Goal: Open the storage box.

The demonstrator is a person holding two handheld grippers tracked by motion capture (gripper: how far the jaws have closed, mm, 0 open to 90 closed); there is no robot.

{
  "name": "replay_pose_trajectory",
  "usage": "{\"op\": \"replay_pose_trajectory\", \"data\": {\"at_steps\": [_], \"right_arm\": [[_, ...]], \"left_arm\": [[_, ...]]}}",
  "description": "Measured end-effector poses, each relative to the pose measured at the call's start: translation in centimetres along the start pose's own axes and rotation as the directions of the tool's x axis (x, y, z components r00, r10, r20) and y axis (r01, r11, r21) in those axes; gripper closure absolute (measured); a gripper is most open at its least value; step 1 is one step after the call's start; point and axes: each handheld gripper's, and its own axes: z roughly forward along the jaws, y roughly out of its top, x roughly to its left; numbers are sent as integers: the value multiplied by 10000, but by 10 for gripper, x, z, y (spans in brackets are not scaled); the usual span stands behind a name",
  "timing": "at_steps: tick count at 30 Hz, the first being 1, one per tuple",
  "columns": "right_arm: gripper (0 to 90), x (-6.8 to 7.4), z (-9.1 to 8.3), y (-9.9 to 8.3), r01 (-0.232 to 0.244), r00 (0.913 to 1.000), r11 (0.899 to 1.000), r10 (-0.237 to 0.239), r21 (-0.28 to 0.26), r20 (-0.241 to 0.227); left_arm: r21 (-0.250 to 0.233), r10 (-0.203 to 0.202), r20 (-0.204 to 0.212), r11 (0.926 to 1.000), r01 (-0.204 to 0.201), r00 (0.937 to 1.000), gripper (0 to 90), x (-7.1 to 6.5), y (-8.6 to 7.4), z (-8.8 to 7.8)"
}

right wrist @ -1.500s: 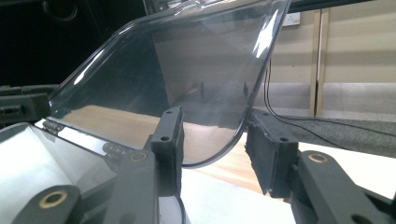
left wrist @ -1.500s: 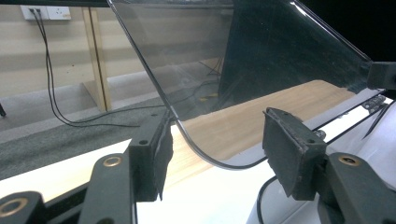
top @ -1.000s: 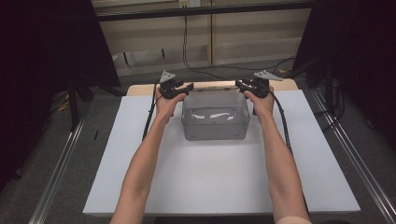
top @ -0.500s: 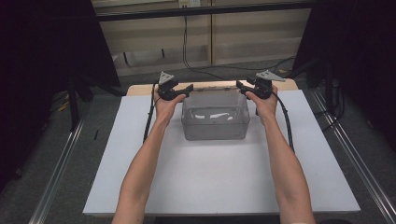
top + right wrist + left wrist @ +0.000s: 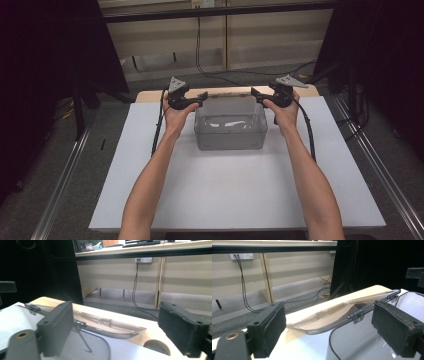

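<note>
both hand-held grippers' jaws just opened, off the clear box [image 5: 230,131] (lid back)

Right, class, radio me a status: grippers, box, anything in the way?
Both hand-held grippers, left and right, open, jaws just opened. Clear box on the table, lid flipped back. Nothing in the way.

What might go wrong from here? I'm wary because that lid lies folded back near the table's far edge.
1. The open lid of the clear bin overhangs the wooden edge; a nudge backward could probably tip the bin off.
2. The left gripper and right gripper have just been opening, with nothing pressed between their pads, yet hang close to the rim; a careless move could knock the light bin askew.
</note>
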Motion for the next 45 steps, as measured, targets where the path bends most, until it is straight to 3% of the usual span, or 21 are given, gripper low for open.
{"op": "replay_pose_trajectory", "data": {"at_steps": [6, 17, 21, 30, 35, 39, 42, 45], "right_arm": [[58, 7, -11, 0, 233, 9997, 9997, -232, -120, 95], [25, 17, -46, -3, 777, 9964, 9963, -763, -372, 363], [21, 22, -55, -7, 942, 9949, 9951, -930, -305, 381], [6, 37, -76, -10, 1205, 9923, 9918, -1191, -421, 334], [0, 42, -89, -12, 1314, 9905, 9901, -1290, -496, 483], [0, 48, -103, -13, 1528, 9868, 9863, -1489, -621, 628], [1, 52, -116, -14, 1866, 9806, 9798, -1813, -713, 748], [0, 56, -127, -16, 1779, 9822, 9802, -1715, -864, 773]], "left_arm": [[-123, -126, 72, 9998, 127, 9999, 71, -8, 1, -12], [-442, 467, 197, 9980, -458, 9987, 31, -19, -3, -41], [-645, 271, 341, 9976, -249, 9991, 26, -24, -3, -55], [-744, 458, 115, 9962, -448, 9989, 31, -28, -12, -85], [-874, -136, -288, 9961, 110, 9995, 33, -27, -20, -105], [-1041, 135, -552, 9944, -192, 9984, 35, -27, -27, -120], [-1212, -34, -603, 9926, -39, 9982, 38, -27, -35, -131], [-1220, -28, -673, 9925, -55, 9977, 38, -30, -40, -140]]}}
